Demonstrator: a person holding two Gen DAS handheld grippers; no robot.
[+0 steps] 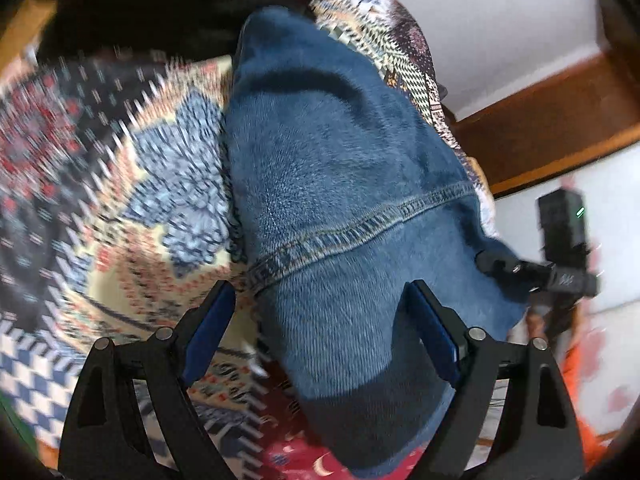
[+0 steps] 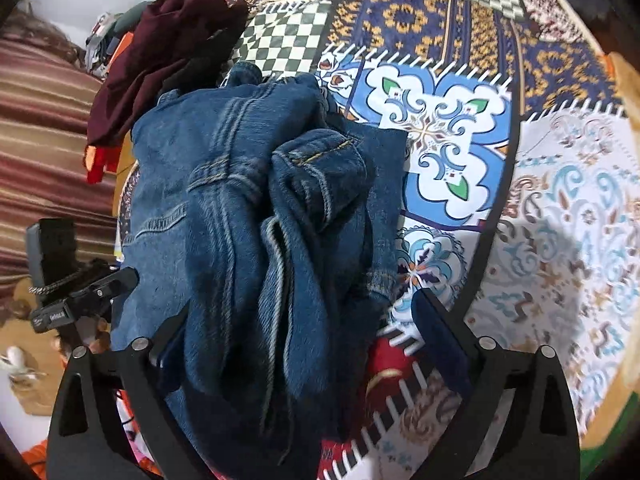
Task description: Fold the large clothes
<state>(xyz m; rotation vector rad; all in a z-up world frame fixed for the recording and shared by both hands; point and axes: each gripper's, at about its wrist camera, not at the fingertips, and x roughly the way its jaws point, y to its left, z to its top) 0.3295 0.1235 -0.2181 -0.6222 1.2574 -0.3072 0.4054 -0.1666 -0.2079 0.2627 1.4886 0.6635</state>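
Note:
A blue denim garment (image 1: 328,168) lies on a patchwork bed cover (image 1: 120,200), a stitched seam running across it. My left gripper (image 1: 320,312) hovers just over its near end, open, its blue pads wide apart with denim under the gap. In the right wrist view the same denim (image 2: 240,200) is a crumpled heap with seams and a folded waistband on top. My right gripper (image 2: 300,328) is open over the heap's near edge. Its left finger is partly hidden behind the denim, and its right finger (image 2: 436,332) stands off the cloth above the cover (image 2: 440,140).
A dark maroon garment (image 2: 160,48) with other clothes lies behind the heap at the far left. A striped cloth (image 2: 40,120) fills the left side. A brown wooden rail (image 1: 552,120) and a white wall (image 1: 500,20) border the bed. The cover spreads flat to the right.

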